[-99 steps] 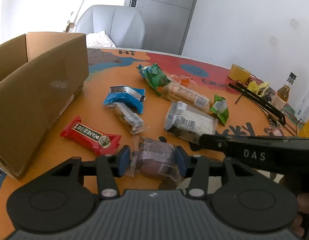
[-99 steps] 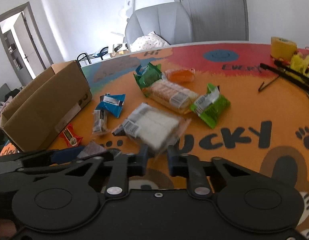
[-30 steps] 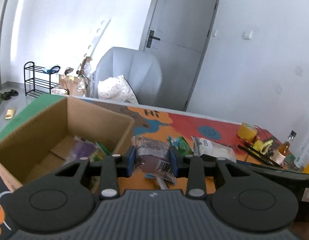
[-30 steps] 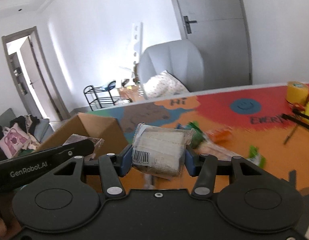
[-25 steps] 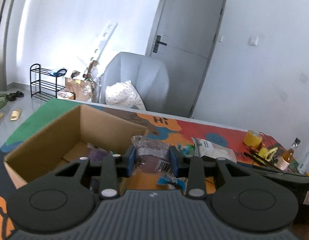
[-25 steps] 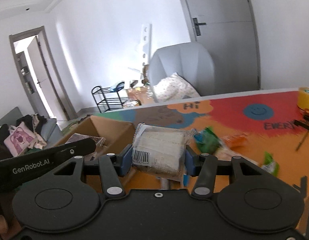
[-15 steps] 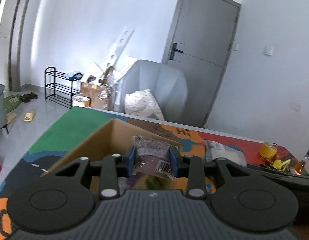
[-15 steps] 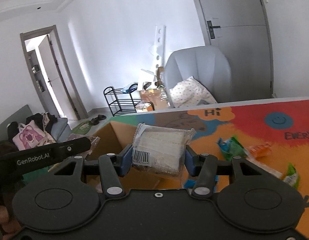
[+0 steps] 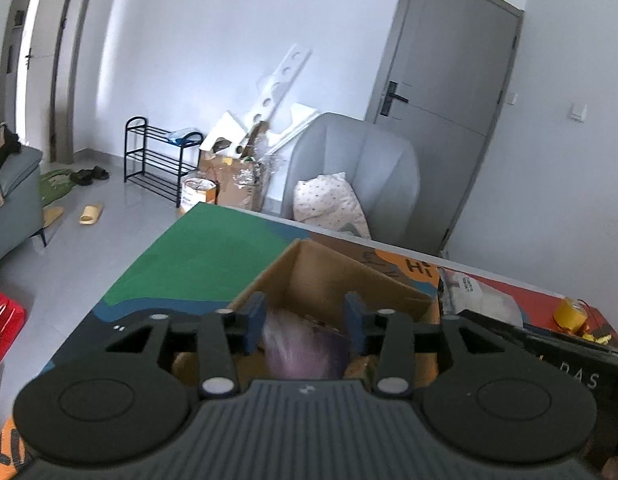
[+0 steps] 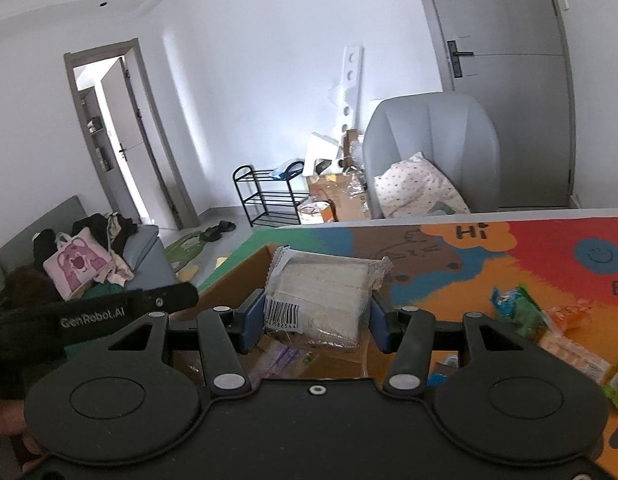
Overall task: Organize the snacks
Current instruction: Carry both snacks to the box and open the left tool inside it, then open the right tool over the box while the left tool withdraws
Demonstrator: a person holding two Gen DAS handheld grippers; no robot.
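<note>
A blurred purple snack packet [image 9: 305, 350] is seen in the left wrist view between the spread blue pads of the left gripper [image 9: 305, 322], with gaps at both sides, over the open brown cardboard box [image 9: 341, 276] on the colourful table mat [image 9: 197, 264]. In the right wrist view, a clear-wrapped pale cracker pack [image 10: 319, 296] with a barcode is clamped by the right gripper [image 10: 315, 322] above the box's near right part. Green and orange packets [image 10: 521, 314] are left lying on the mat at far right.

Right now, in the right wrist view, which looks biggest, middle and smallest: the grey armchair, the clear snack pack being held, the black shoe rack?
1. grey armchair
2. clear snack pack, though nearness to the camera inflates it
3. black shoe rack
</note>
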